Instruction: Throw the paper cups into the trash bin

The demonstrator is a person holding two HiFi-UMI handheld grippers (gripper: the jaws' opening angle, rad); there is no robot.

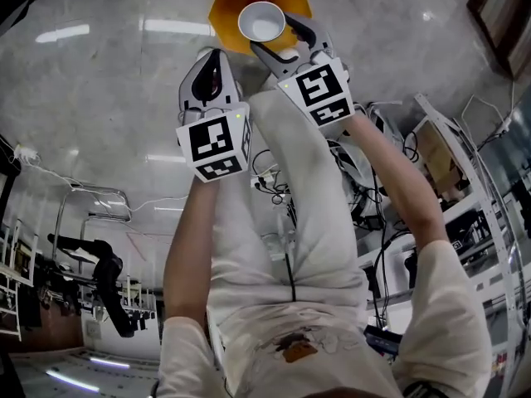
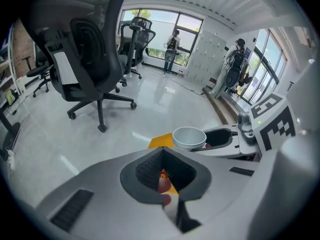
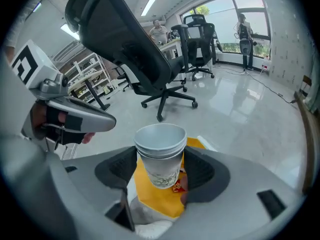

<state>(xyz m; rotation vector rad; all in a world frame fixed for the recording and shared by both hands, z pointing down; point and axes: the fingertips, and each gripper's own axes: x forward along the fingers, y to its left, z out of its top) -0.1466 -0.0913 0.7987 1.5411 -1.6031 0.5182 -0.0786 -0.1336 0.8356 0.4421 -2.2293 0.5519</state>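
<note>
Glossy grey floor (image 1: 124, 98) bears a yellow bin (image 1: 222, 11) and an office chair (image 2: 92, 54)

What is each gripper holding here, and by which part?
The right gripper holds the nested paper cups by their side wall, below the rims, openings up. The left gripper is shut with nothing in it.

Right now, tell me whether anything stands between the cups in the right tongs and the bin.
Nothing visible does. The right tongs hold the stacked paper cups over the orange bin; the left tongs sit off to the side.
</note>
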